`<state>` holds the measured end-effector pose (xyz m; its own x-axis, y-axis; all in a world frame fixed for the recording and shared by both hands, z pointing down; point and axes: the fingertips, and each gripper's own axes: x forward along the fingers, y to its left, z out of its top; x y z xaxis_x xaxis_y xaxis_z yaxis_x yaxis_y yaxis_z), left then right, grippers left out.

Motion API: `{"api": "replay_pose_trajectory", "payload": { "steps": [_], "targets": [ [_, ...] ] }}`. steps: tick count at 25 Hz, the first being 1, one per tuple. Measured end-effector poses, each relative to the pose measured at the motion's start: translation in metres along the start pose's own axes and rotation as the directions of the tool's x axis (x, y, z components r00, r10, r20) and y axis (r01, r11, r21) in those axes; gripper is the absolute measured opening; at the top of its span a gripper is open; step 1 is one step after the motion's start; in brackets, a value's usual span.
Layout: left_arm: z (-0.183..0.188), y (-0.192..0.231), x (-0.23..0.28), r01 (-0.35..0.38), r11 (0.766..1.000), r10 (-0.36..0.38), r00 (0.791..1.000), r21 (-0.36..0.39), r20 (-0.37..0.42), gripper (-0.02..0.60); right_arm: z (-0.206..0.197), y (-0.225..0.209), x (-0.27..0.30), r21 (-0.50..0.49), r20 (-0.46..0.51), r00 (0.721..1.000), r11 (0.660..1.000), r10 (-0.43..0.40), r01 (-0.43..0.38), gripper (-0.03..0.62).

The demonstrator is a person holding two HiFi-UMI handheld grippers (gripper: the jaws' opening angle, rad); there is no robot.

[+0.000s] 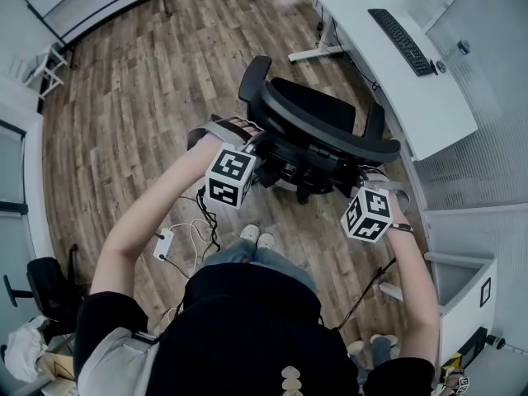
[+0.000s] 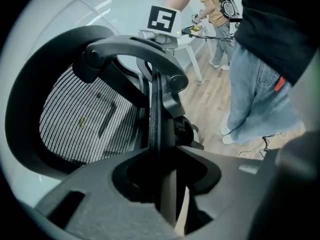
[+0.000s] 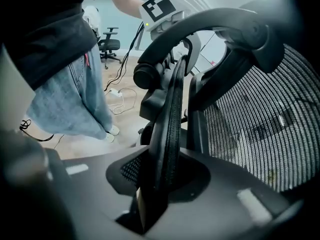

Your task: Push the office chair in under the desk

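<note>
While the chair (image 1: 318, 118) stands near the surface (image 1: 429, 97), not yet under it, its back is clamped by the left claw (image 2: 165, 176) and right claw (image 3: 155, 184), so a steady push toward the surface is judged to be called for next.

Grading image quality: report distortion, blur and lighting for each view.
Head view: evenly lit and sharp, desk edge bowed by the wide lens. Left gripper view: fisheye with dark corners, near foreground soft, office chair mesh crisp. Right gripper view: same fisheye, dark blurred foreground, bright patch top right.
</note>
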<state>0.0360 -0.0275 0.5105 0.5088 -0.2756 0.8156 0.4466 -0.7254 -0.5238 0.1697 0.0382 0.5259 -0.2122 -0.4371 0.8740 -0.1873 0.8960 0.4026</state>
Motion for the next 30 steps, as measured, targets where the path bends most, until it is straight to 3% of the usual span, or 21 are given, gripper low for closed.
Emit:
{"api": "replay_pose_trajectory", "payload": {
  "steps": [16, 23, 30],
  "targets": [
    [-0.032, 0.049, 0.028, 0.043, 0.999, -0.043, 0.999, -0.014, -0.015, 0.13, -0.007, -0.054, 0.026, -0.011, -0.007, 0.999, 0.999, -0.036, 0.036, 0.094],
    [-0.052, 0.081, 0.044, 0.095, 0.995, -0.095, 0.995, -0.033, -0.03, 0.132, -0.011, -0.088, 0.039, 0.008, -0.017, 0.999, 0.999, -0.038, 0.038, 0.094],
    [-0.067, 0.103, 0.052, 0.111, 0.994, -0.111, 0.994, -0.004, 0.003, 0.13, -0.008, -0.11, 0.05, 0.04, -0.033, 0.999, 0.998, -0.039, 0.04, 0.095]
  ]
}}
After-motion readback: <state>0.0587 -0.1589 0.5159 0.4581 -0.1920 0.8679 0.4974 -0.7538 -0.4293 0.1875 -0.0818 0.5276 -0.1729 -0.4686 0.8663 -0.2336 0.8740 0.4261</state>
